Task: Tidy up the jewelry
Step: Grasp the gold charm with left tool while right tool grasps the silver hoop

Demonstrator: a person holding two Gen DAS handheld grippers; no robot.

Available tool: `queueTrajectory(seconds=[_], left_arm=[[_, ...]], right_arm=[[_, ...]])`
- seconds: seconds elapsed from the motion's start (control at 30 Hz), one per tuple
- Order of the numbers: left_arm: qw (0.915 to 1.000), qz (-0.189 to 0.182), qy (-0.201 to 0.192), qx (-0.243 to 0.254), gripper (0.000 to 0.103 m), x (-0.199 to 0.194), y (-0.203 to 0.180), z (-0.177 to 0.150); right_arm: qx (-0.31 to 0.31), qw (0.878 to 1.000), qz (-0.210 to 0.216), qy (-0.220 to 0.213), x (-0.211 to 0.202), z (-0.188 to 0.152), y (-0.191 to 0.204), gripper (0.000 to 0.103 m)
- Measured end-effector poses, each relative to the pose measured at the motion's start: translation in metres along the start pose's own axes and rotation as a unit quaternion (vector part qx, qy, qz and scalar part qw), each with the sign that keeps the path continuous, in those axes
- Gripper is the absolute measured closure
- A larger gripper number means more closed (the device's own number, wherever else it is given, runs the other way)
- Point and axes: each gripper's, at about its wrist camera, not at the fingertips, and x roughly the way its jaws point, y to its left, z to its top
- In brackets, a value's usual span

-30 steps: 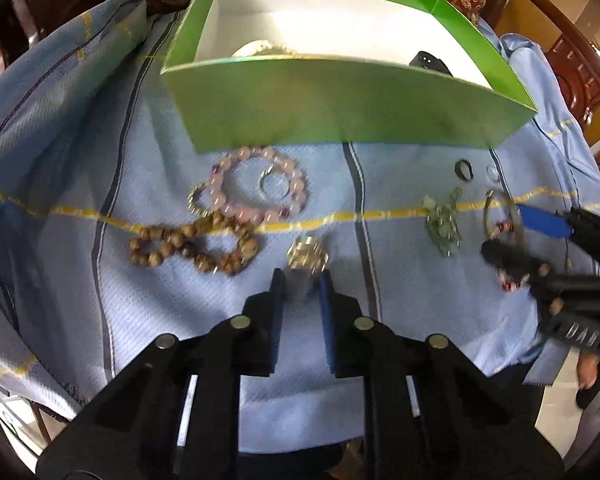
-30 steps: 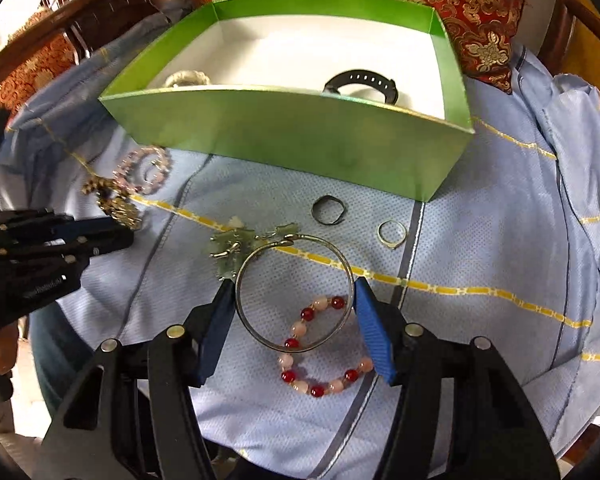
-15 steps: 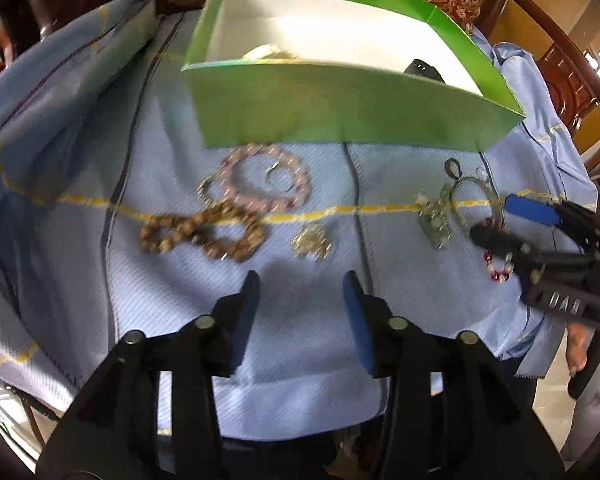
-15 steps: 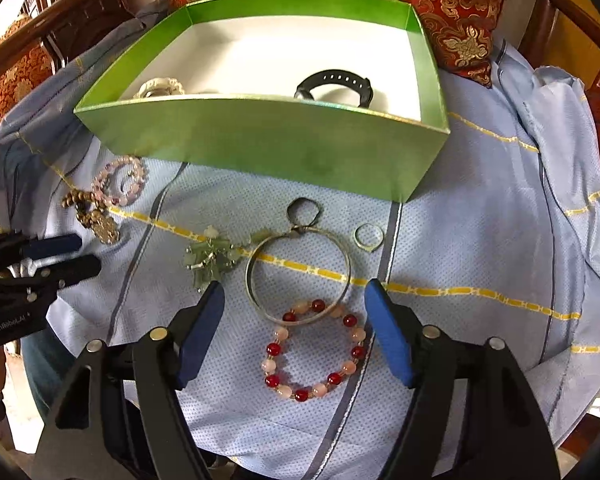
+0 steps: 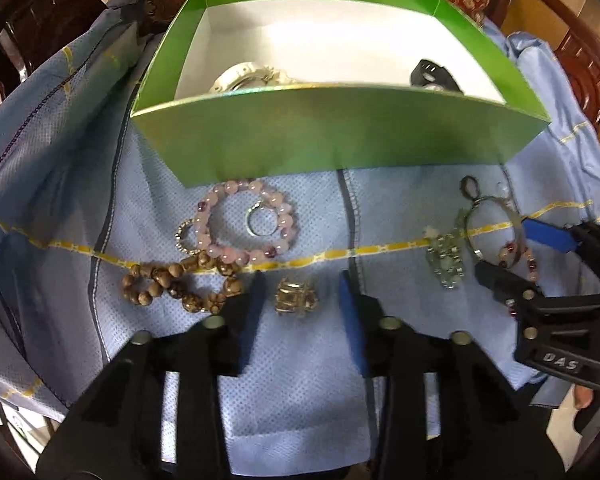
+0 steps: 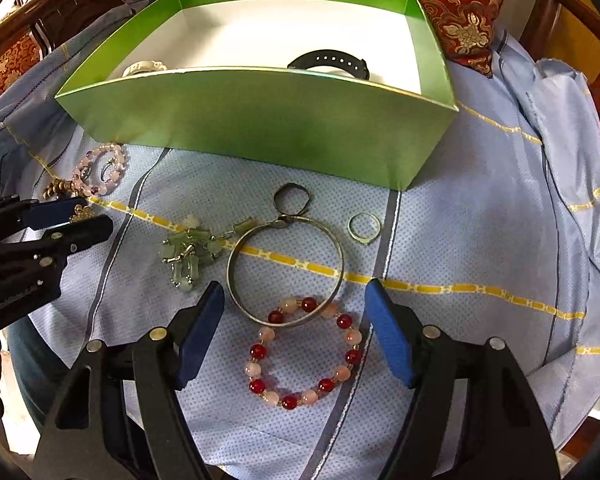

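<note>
From my left wrist camera I get the left end of the blue cloth [image 5: 292,380]: a pink bead bracelet [image 5: 247,220] with a small ring [image 5: 260,220] lying inside its loop, a brown bead bracelet [image 5: 180,286] touching its near edge, and a small gold trinket [image 5: 296,298]. My right wrist camera shows these only as tiny shapes at its left edge. It gives me instead a clear look at a metal bangle [image 6: 286,272], a red and pink bead bracelet [image 6: 304,354] overlapping the bangle's near rim, a green stone bracelet [image 6: 188,248] just left of the bangle, a dark ring [image 6: 292,196] at its far side and a thin silver ring [image 6: 364,228] to the right. Both views show the green box [image 6: 260,128] beyond the jewelry, with a black watch [image 6: 332,62] and a pale piece [image 5: 244,78] inside.

My left gripper [image 5: 300,300] has the gold trinket between its fingers; they are closing but not yet touching it. My right gripper [image 6: 296,320] is spread wide, its fingers either side of where the bangle and the red and pink bracelet overlap, clear of both.
</note>
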Motion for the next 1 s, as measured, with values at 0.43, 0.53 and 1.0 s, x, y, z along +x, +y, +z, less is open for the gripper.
queueTrajectory(seconds=[0.43,0.53,1.0], left_arm=[[0.9999,-0.001,-0.008,0.006,0.082,-0.003,-0.004,-0.006],[0.9999,-0.005,-0.007,0.005,0.082,-0.009,-0.004,-0.014],[0.9993,-0.038,-0.009,-0.002,0.072,-0.019,0.007,-0.035]], right_arm=[[-0.021,1.000,0.000,-0.012,0.007,0.011,0.021,0.044],[-0.019,1.000,0.009,-0.014,0.006,0.011,0.025,0.044],[-0.021,1.000,0.006,-0.022,-0.006,0.008,0.027,0.022]])
